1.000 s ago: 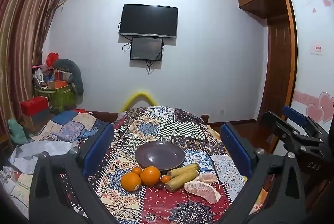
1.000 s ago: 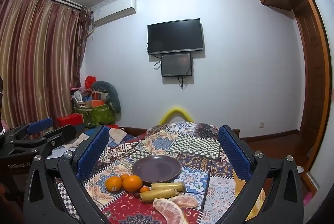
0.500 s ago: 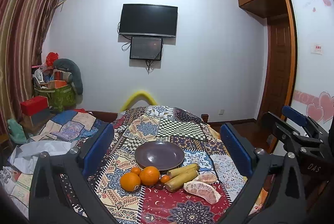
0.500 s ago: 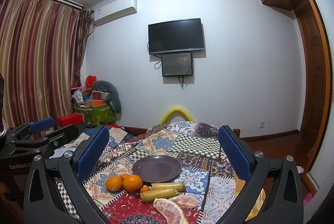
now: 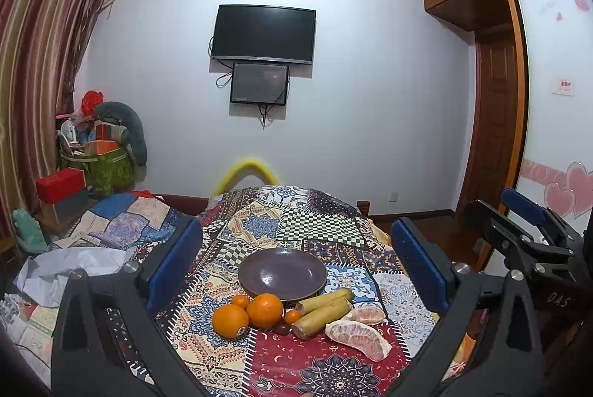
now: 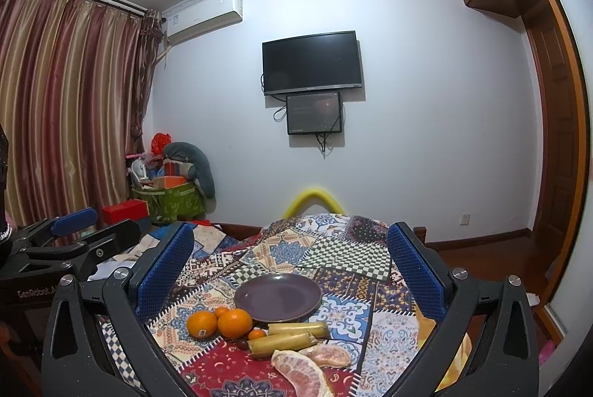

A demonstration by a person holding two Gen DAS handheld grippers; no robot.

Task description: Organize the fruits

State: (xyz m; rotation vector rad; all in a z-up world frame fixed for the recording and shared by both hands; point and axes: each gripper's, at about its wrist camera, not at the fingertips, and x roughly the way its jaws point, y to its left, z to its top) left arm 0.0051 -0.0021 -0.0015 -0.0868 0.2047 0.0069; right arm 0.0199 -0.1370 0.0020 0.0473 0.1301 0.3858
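Both grippers, left gripper (image 5: pixel 296 263) and right gripper (image 6: pixel 289 260), are held with fingers apart, empty; the fruits (image 5: pixel 265 310) are framed between them, beside the bare plate (image 5: pixel 282 273), awaiting loading.

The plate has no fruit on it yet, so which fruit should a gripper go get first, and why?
Probably lower the left gripper onto the nearer big orange. Both grippers hang open above the table, holding nothing, and the purple plate is bare. That orange lies on the left edge of the fruit cluster, so the fingers could likely close on it without bumping the sugarcane pieces.
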